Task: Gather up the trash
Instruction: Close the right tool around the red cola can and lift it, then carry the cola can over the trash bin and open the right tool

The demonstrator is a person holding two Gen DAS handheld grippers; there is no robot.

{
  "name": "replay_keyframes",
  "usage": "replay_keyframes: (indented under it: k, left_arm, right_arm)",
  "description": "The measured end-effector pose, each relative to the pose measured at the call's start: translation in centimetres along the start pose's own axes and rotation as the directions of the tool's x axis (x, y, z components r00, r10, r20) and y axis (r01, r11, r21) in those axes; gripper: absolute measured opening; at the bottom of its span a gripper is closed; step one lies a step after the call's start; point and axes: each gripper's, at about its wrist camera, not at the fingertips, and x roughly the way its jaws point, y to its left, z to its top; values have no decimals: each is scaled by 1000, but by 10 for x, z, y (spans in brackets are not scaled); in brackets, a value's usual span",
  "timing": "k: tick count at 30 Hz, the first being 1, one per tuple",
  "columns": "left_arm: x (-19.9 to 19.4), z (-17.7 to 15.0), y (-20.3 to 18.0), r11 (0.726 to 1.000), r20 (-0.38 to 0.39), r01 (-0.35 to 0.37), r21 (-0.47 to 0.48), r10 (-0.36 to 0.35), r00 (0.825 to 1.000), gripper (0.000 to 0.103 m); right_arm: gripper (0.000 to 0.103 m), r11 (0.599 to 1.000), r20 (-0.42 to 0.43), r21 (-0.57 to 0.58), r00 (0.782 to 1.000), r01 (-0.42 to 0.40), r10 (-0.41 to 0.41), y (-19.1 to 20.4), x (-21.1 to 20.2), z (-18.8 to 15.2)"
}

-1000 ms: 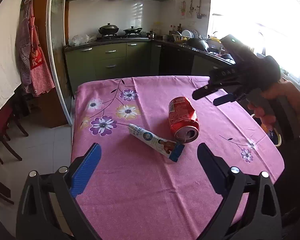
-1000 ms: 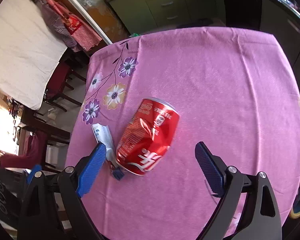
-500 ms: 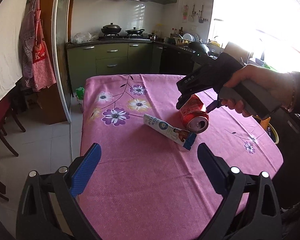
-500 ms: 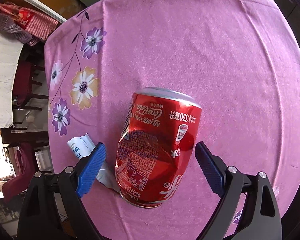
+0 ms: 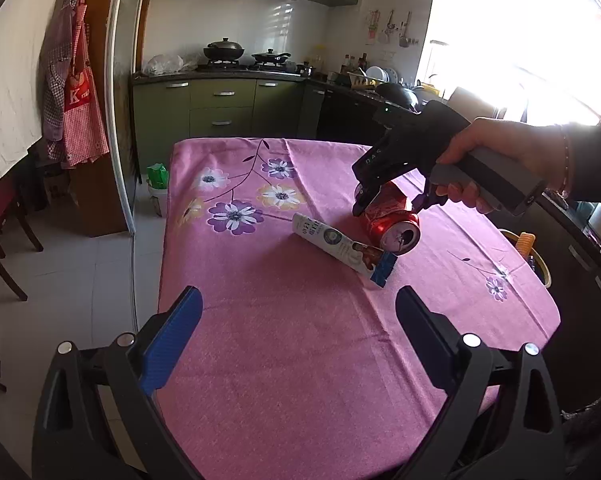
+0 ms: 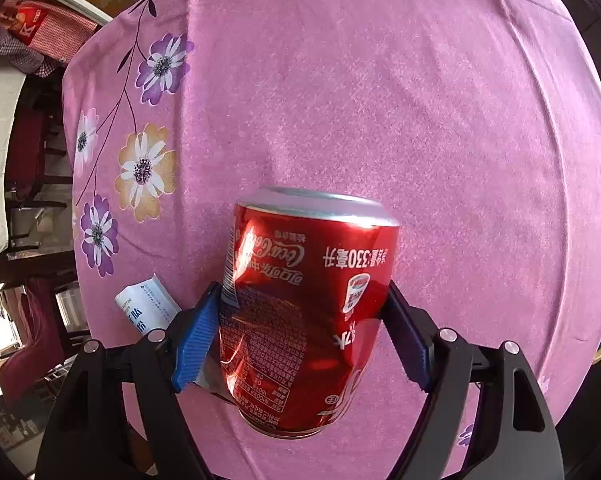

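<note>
- Under both my grippers lies the pink cloth-covered table with printed flowers [image 5: 284,360], the biggest thing in sight.
- My left gripper [image 5: 296,336] hangs over the table's near end, its jaws spread wide with only cloth between them.
- My right gripper [image 6: 300,332] points steeply down; its jaws have just been closing and its blue pads [image 6: 196,336] now touch both sides of the dented red aluminium drink can [image 6: 308,304], which lies on its side on the cloth.
- Just beside the right gripper's blue finger lies a flattened white toothpaste-style tube with a blue end [image 5: 342,248], touching the can's open end.
</note>
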Motion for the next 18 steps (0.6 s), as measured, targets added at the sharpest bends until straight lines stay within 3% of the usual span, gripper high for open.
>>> replay_keyframes:
  k: [11,18]
  left_arm:
    - [5,2,-12,1000,-14,9,20,-9,1000,93]
    - [8,7,-30,997,-18,30,64,-29,999,93]
  right_arm:
    - [77,995,32,-72,997,-72,75,-28,-31,-14]
    - [77,981,121,-84,975,-175,184,-79,-75,-44]
